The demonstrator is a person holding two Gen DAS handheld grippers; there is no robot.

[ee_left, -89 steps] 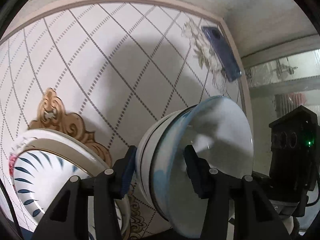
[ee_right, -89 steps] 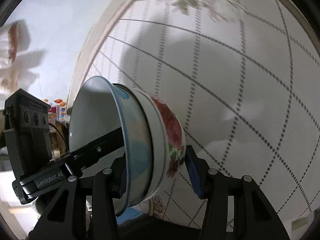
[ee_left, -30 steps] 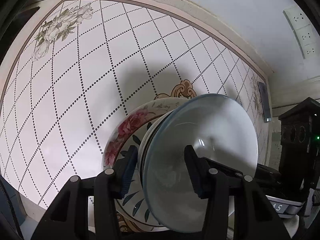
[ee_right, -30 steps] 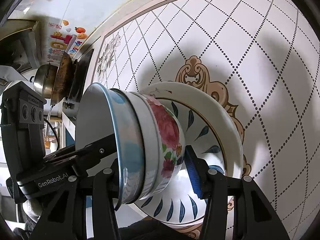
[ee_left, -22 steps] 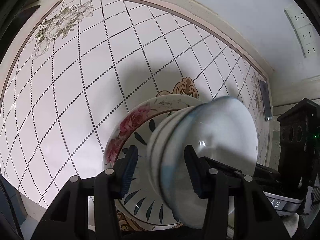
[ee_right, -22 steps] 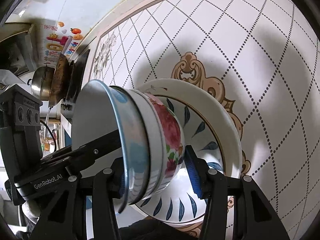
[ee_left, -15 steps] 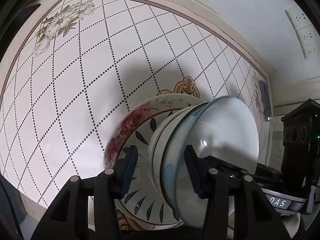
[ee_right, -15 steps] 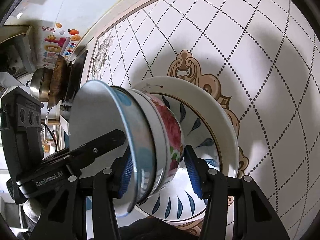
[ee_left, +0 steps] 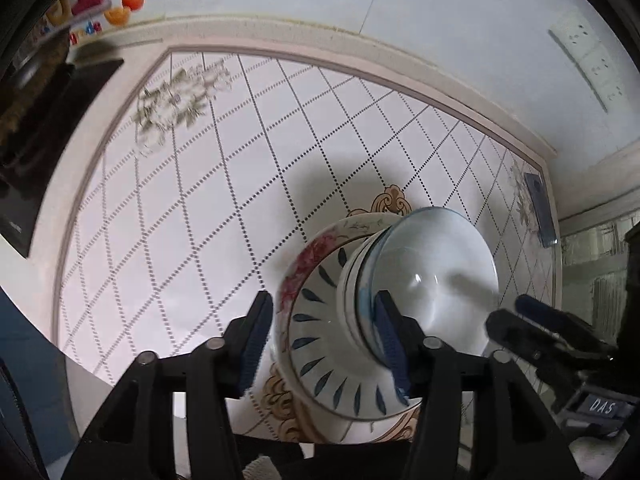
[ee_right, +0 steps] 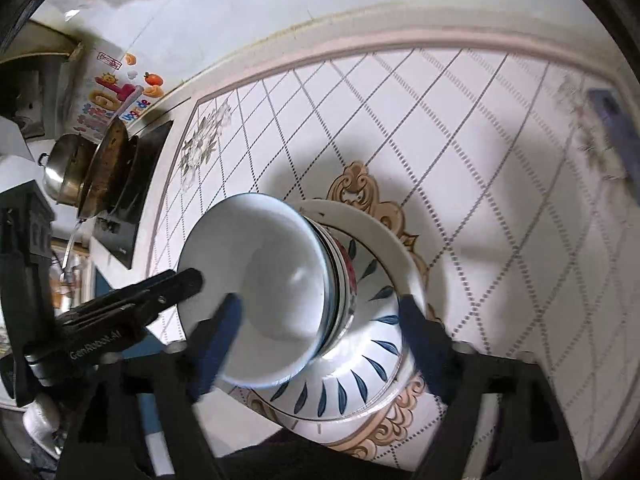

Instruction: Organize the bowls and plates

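A stack of small bowls, a blue-rimmed one (ee_left: 436, 280) on top of a red-flowered one, rests inside a large bowl with blue leaf marks (ee_left: 320, 356) on the tiled counter. It shows in the right wrist view too, the small bowls (ee_right: 264, 284) inside the large bowl (ee_right: 360, 372). My left gripper (ee_left: 320, 340) is open, its fingers on either side of the large bowl's near rim and apart from the small bowls. My right gripper (ee_right: 316, 340) is open wide, its fingers apart from the stack.
The white counter with a diamond pattern (ee_left: 192, 240) runs to a raised edge by the wall. A stove with a steel pot and pan (ee_right: 92, 164) stands at the left. A dark phone (ee_left: 540, 208) lies at the far right. A wall socket (ee_left: 584, 64) is above.
Both grippers held the stacked small bowls and lowered them into the large bowl. Both have now opened, let go and drawn back a little.
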